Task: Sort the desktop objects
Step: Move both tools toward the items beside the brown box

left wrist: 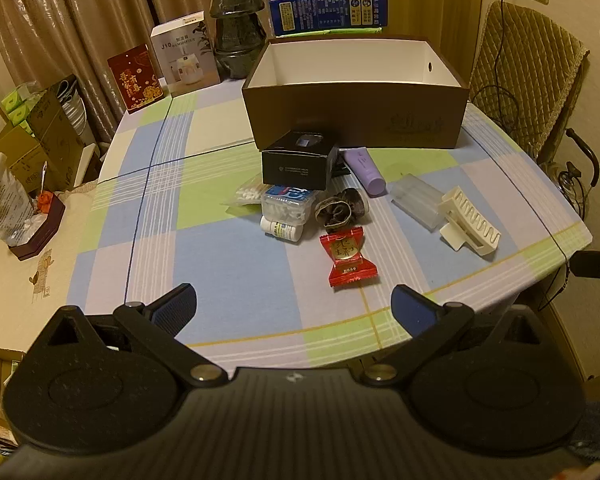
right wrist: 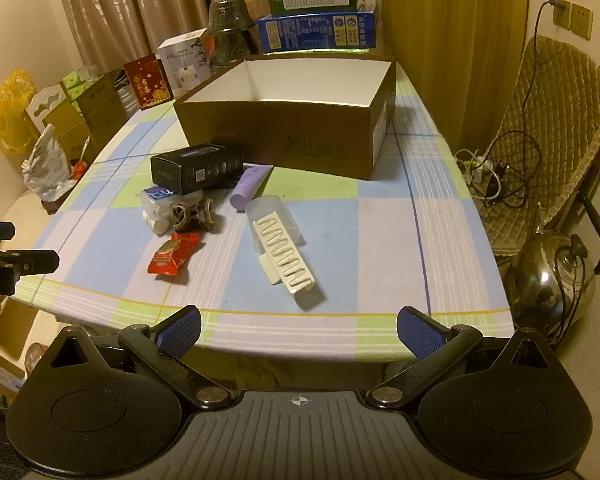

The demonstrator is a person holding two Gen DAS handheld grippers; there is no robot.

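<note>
Both tongs stand fully spread with nothing between the blue pads, raised above the near edge of the desk (left wrist: 112,216) and tilted down toward it.

Left tongs (left wrist: 294,306): ahead and slightly left lies a bag of cotton swabs (left wrist: 246,196), its right part hidden under a clear swab box (left wrist: 286,206). A small white bottle (left wrist: 281,231) sits against that box's near side; its label is too small to read. A black carton (left wrist: 300,160) rests across the pile and covers the rear of these items. Directly ahead lie a dark scrunchie (left wrist: 342,208) and, nearer, a red candy packet (left wrist: 350,258). Ahead right: a purple tube (left wrist: 364,170), its far end behind the carton; a clear plastic case (left wrist: 418,200); and a cream hair claw (left wrist: 470,224) touching that case. The open brown box (left wrist: 356,116) stands beyond, its floor hidden in this view.

Right tongs (right wrist: 299,330): the same cluster lies ahead left. Here the swab bag is not visible, and the hair claw (right wrist: 286,256) overlaps the clear case. Only this view shows the box's right end wall (right wrist: 382,132) with its label. The left device's tips enter at the left frame edge.
</note>
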